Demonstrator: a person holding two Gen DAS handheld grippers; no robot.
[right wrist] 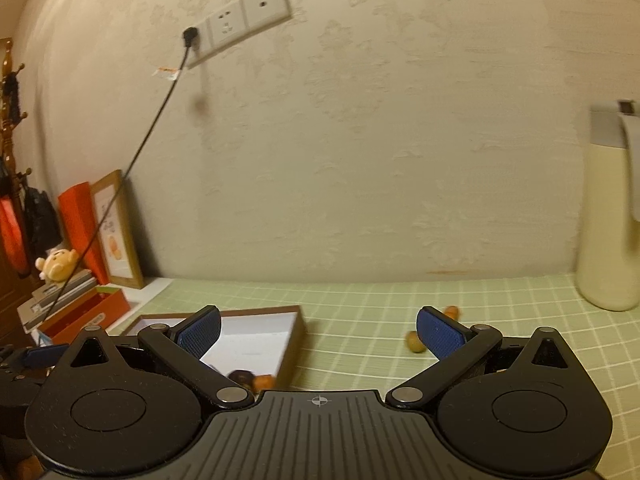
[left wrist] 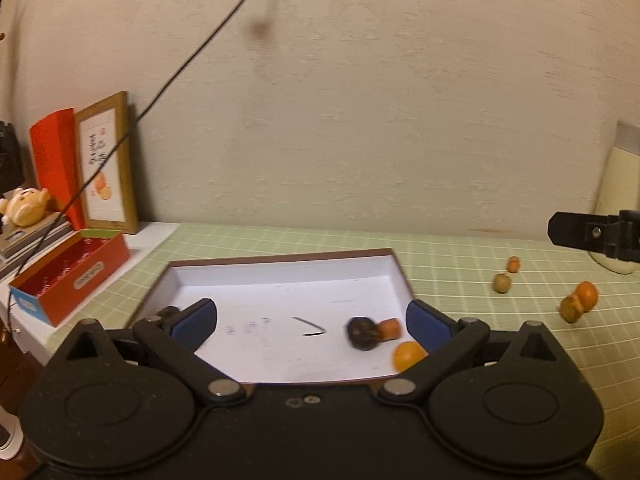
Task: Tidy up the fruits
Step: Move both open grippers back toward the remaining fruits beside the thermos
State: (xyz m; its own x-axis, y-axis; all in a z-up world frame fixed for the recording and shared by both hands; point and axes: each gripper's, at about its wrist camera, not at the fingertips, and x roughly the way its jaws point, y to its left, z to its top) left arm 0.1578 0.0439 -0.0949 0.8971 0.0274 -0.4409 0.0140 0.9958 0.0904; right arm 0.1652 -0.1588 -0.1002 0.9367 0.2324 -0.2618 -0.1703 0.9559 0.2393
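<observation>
The counter [left wrist: 460,252] under its green checked cloth carries a shallow white tray [left wrist: 280,280] at the left, already holding three fruits [left wrist: 406,356] in its near right corner. Four loose fruits [left wrist: 578,300] lie well apart to its right. The left hand-held gripper [left wrist: 312,320] hangs spread and empty over the tray; the right hand-held gripper [right wrist: 318,330] is likewise spread. Gathering seems midway: next, the right one should likely drop onto the green fruit [right wrist: 414,342] nearest it.
</observation>
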